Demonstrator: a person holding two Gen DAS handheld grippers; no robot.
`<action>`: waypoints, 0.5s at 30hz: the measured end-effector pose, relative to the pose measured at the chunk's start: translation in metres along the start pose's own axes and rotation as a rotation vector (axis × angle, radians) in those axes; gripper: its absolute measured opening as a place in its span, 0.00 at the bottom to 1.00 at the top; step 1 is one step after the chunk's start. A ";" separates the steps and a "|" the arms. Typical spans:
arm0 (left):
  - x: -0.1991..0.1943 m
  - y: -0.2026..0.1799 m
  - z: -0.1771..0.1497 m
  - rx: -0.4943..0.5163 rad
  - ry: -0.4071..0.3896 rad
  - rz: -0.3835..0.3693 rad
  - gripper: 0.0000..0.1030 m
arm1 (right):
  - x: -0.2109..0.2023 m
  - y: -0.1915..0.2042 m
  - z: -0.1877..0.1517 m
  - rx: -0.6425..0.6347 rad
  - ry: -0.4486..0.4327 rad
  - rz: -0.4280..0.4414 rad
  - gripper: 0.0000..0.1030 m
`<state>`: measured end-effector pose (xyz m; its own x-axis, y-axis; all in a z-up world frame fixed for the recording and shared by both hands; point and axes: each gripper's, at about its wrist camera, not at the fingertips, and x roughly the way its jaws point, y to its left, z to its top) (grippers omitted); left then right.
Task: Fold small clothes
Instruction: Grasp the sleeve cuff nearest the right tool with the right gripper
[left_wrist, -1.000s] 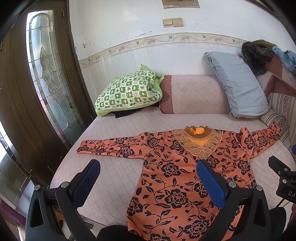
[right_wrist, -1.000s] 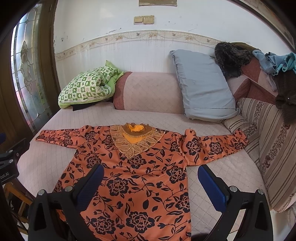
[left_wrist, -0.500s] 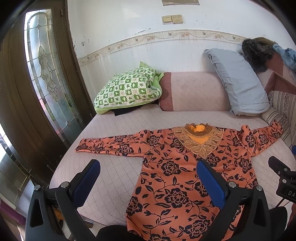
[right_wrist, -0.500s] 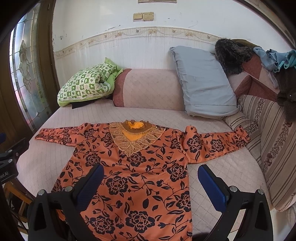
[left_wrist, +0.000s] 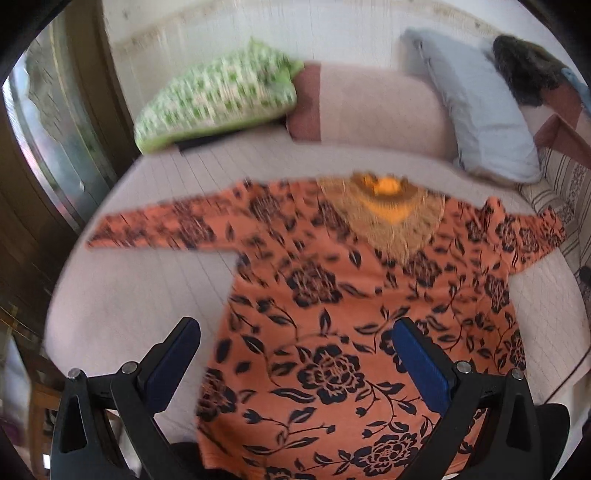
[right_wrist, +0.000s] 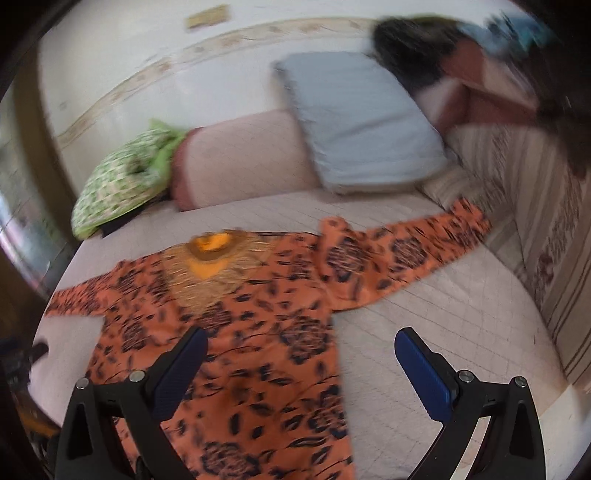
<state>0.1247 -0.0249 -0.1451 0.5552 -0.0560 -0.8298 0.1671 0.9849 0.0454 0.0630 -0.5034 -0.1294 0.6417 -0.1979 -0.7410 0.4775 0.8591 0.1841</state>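
The orange floral blouse (left_wrist: 332, 295) lies flat on the bed (left_wrist: 147, 295), front up, sleeves stretched out to either side and the gold-trimmed neckline (left_wrist: 384, 206) pointing toward the pillows.

My left tool (left_wrist: 295, 362) hangs over the lower half of the blouse with its fingers wide apart and nothing between them. Its left finger (left_wrist: 173, 365) is over bare quilt just off the blouse's left side edge, while its right finger (left_wrist: 421, 365) is over the printed cloth, so that edge of the garment runs up between the two. I cannot tell whether either pad touches the fabric. The left sleeve (left_wrist: 166, 229) reaches away toward the door side of the bed, well ahead of this tool.

My right tool (right_wrist: 299, 369) is spread just as wide and grips nothing. Its left finger (right_wrist: 181, 373) sits over the blouse's body, its right finger (right_wrist: 424, 373) over plain quilt, and the garment's right side edge falls between them. The right sleeve (right_wrist: 406, 254) stretches off ahead and to the right toward the striped cushion (right_wrist: 554, 240).

Beyond the neckline stand a green patterned pillow (left_wrist: 218, 96), a pink bolster (left_wrist: 373, 110) and a grey-blue pillow (left_wrist: 476, 107). Both views are smeared with motion blur.
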 end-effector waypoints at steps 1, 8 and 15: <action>0.014 -0.002 -0.001 -0.004 0.031 0.002 1.00 | 0.015 -0.023 0.004 0.048 0.018 -0.023 0.97; 0.079 -0.026 0.004 0.007 0.107 0.000 1.00 | 0.113 -0.171 0.036 0.396 0.102 -0.023 0.61; 0.111 -0.042 0.030 0.015 0.019 0.040 1.00 | 0.191 -0.272 0.067 0.732 0.046 0.003 0.61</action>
<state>0.2037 -0.0775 -0.2225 0.5458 -0.0133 -0.8378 0.1576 0.9837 0.0870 0.0963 -0.8064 -0.2779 0.6254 -0.1623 -0.7633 0.7648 0.3215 0.5583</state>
